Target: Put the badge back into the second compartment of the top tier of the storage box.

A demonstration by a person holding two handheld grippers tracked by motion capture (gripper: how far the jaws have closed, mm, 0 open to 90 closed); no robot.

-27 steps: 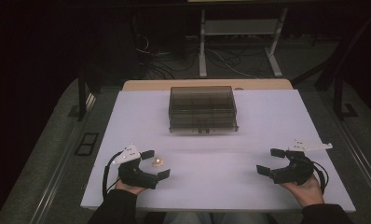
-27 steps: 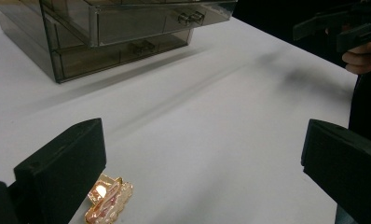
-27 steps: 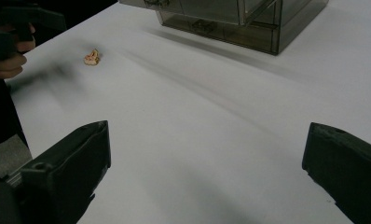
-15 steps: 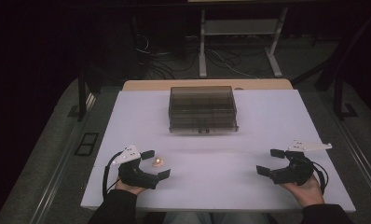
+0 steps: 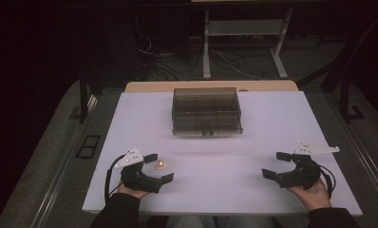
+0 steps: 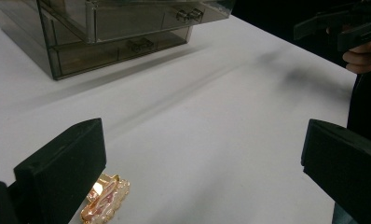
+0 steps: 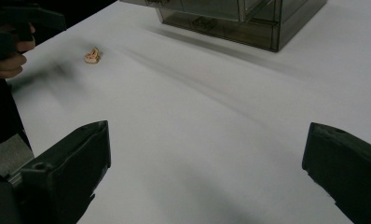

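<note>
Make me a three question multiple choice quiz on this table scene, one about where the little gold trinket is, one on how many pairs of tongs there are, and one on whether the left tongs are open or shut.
1. Where does the gold trinket lie?
A. between the jaws of the left tongs
B. inside the smoky drawer box
C. beside the right tongs

2. How many tongs are on the white table?
A. one
B. two
C. three

3. What state are the left tongs in?
A. shut on the trinket
B. shut on nothing
C. open

Answers: 1 A, the high view shows it on the table between those jaws. 2 B, one in each hand. 3 C, the jaws stand wide apart, and none presses on the trinket.
</note>
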